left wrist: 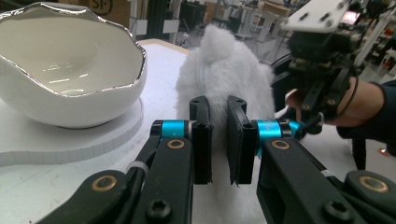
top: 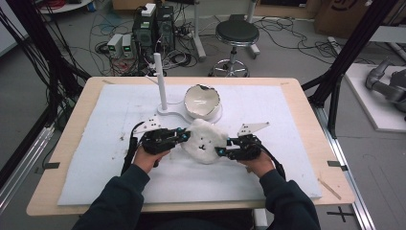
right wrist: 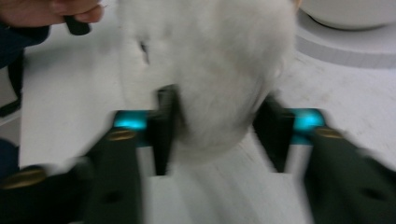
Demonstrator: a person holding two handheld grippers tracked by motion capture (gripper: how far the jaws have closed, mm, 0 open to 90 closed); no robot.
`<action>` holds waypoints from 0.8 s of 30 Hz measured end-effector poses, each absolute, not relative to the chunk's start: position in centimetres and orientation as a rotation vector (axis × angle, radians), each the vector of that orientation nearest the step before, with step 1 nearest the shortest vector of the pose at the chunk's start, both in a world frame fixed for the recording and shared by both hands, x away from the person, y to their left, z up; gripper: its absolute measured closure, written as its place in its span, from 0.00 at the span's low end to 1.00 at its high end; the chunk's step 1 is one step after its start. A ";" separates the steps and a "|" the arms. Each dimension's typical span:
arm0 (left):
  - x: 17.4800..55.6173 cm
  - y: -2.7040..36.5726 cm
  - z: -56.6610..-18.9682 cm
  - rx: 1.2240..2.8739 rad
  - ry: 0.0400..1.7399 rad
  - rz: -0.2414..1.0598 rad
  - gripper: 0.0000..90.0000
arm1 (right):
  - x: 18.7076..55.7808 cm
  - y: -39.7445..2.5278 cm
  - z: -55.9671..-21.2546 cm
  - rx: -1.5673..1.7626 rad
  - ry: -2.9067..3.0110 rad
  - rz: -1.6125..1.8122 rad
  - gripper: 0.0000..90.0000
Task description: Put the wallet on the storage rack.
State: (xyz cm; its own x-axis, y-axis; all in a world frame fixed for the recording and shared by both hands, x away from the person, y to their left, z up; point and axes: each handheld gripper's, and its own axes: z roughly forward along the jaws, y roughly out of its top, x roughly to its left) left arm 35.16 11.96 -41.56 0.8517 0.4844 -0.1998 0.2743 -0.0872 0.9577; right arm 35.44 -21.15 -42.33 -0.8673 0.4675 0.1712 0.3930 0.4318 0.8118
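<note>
Fluffy white plush toy [top: 205,140] on desk pad [top: 95,158] before eggshell bowl [top: 202,101]. Left tongs [left wrist: 218,140] nearly closed, pinching fur; right tongs [right wrist: 219,135] spread wide around its far end, grip uncertain. Probably light, soft, compressible: best pinched deep, not by loose fur.

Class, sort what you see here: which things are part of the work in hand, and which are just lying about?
In the job:
- fluffy white plush toy
- left claw, pinched on the toy's edge
- right claw, jaws around the toy's other side

Lying about:
- white eggshell-shaped ceramic bowl with silver rim
- white upright post on flat stand
- black round stool
- white foam table mat
</note>
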 end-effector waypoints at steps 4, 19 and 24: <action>35.4 11.5 -42.2 1.825 0.666 0.243 0.57 | 35.2 -21.7 -41.8 0.704 2.563 1.392 0.82; 34.7 11.3 -41.1 1.792 0.509 0.226 0.85 | 35.0 -22.0 -40.6 0.614 2.514 1.435 0.66; 34.7 11.6 -41.0 1.715 0.487 0.178 0.86 | 35.6 -22.5 -41.0 0.789 2.489 1.610 0.46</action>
